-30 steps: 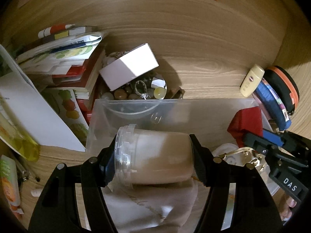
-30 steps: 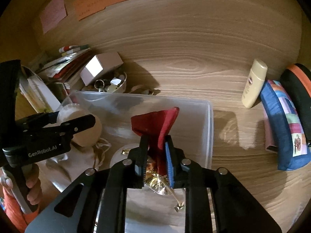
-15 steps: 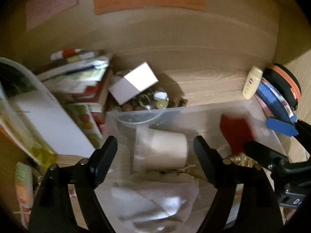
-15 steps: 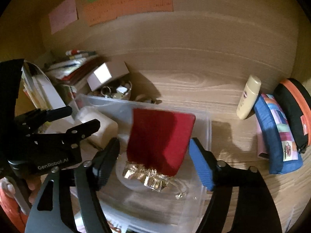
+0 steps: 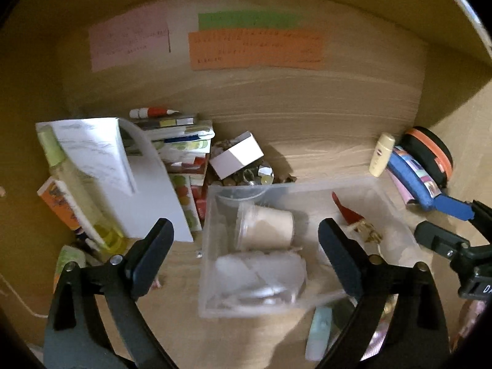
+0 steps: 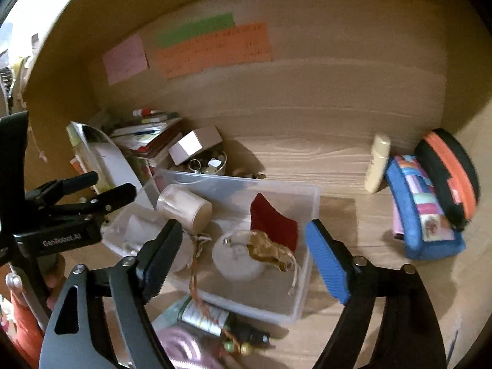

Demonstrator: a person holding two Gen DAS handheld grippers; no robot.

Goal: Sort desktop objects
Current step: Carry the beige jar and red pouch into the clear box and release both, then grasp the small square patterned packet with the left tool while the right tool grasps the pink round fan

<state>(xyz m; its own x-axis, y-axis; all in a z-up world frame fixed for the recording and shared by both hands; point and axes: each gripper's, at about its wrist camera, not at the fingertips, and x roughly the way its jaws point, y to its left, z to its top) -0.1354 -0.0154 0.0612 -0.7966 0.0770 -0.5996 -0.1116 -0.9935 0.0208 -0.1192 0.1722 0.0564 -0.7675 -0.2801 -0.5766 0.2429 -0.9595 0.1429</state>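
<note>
Both tools, left [image 5: 246,246] and right [image 6: 243,255], have just been spread wide, released, above the clear bin [image 6: 310,212]; jar [image 5: 264,227] and red pouch [image 6: 273,224] are left inside.

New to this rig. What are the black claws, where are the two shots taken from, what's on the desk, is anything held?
No robot arm: a person carries two hand-held grippers, each with a fisheye camera looking along its fingers. One picture is from the left gripper, the other from the right gripper. On the wooden desk sits a clear plastic bin holding a cream jar and a red pouch. Both sets of jaws have just been opening and now stand wide; nothing is between them.
</note>
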